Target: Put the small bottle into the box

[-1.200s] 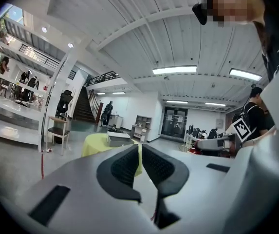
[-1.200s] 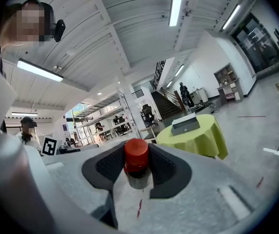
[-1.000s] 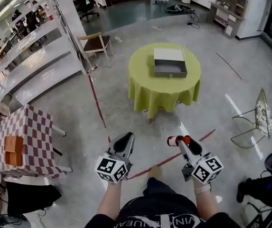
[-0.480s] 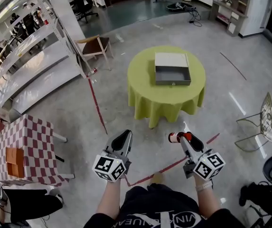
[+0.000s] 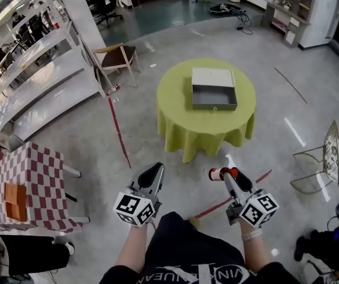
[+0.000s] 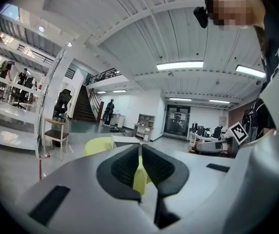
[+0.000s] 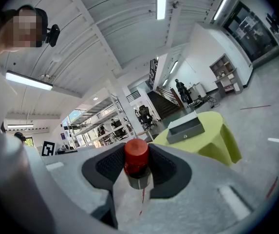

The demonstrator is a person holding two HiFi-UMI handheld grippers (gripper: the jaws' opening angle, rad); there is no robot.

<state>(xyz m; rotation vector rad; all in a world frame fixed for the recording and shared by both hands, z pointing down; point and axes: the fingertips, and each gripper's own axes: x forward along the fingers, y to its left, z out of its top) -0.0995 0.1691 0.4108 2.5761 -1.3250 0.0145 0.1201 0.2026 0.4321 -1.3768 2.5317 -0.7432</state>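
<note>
— Where is the small bottle?

— In the right gripper. Its two dark pads are clenched on the bottle's body from either side, right at the jaw tips. In the right gripper view the red cap stands up above the pads.

— And from the head view?

— The bottle sticks out to the left of the jaw tips, over the floor and well short of the table.

— The box?

— It is open and grey, about mid-top on the round green-clothed table, back from the near edge. It is well apart from the bottle.

— The left gripper?

— Its jaws are closed together with only a thin slit between them, and they grasp nothing. It is held beside the right one.
</note>
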